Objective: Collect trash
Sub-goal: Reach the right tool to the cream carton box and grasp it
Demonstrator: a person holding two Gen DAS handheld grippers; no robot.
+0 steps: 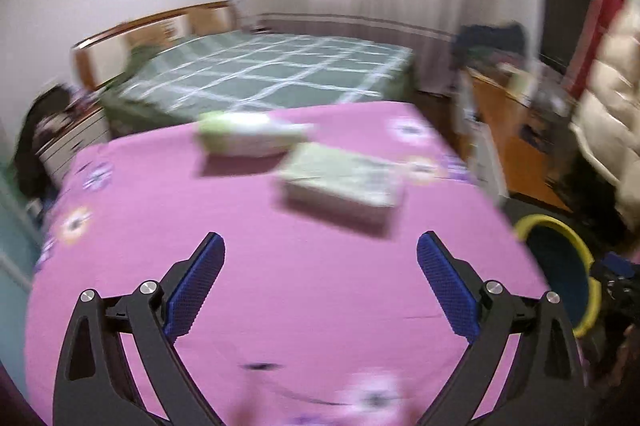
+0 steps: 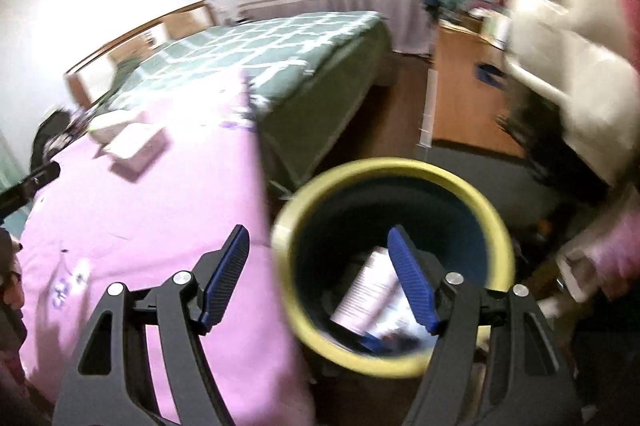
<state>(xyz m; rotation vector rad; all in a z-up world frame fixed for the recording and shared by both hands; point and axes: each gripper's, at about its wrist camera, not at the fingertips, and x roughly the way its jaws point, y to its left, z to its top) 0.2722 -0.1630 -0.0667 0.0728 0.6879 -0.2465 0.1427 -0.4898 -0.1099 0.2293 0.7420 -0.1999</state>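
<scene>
Left gripper (image 1: 320, 250): black arms with blue ribbed pads, spread wide and holding nothing, low in the left wrist frame above a pink flower-print bedspread (image 1: 280, 306)
Right gripper (image 2: 318, 244): same build, jaws wide apart and empty, at lower centre of the right wrist frame over the bin
Bin: round dark-blue waste bin with a yellow rim (image 2: 496, 226), standing just beside the pink bed's edge; seen at the right edge of the left wrist frame
Trash on bed: a pale green-and-white soft pack (image 1: 248, 135) at frame centre, a flat greenish-white box (image 1: 344, 181) just to its lower right; whether they touched could not be told
Trash in bin: a white printed carton (image 2: 366, 294), tilted, partly behind the right pad
Hard to make out: motion blur smeared all print on the packs; bin bottom dark
</scene>
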